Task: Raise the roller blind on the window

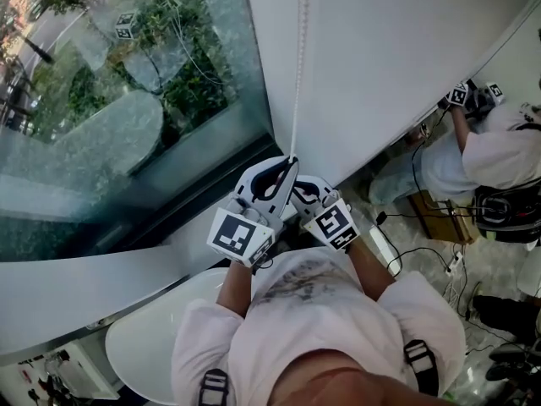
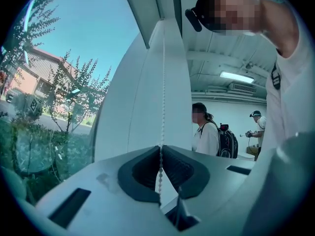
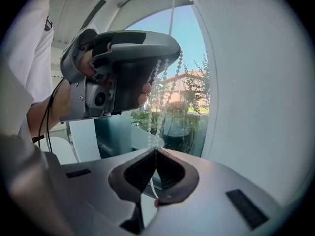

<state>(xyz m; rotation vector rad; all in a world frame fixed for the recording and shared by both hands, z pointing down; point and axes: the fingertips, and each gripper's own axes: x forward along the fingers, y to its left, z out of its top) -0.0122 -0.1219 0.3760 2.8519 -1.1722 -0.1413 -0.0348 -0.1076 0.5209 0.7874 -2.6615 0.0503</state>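
**Desk:** What are the two grippers holding?

**Photographer:** The left gripper [image 2: 160,152], pale grey moulded plastic with dark ribbed pads, is clenched on the white beaded pull chain [image 2: 163,82]. The small round beads run straight through the seam where its jaws meet. The right gripper [image 3: 155,149], built the same way, is pinched tight with no gap, and the chain drops into its jaw line with a strand showing under the pads. From above the two sit side by side, almost touching. Their black-and-white marker cubes [image 1: 241,235] face the person's chest.

**Desk:** And the blind?

**Photographer:** The white roller blind [image 1: 380,57], a smooth, matte, flat sheet, hangs down to the right of the chain. The chain runs taut and vertical along the blind's left edge, from the top of the frame down to the grippers. To its left, the uncovered glass window pane [image 1: 127,100] is glossy and greenish. It shows trees and shrubs outside, with reflections.

**Desk:** Anyone else?

**Photographer:** A second person in a white shirt [image 1: 499,155] bends by the wall at far right.
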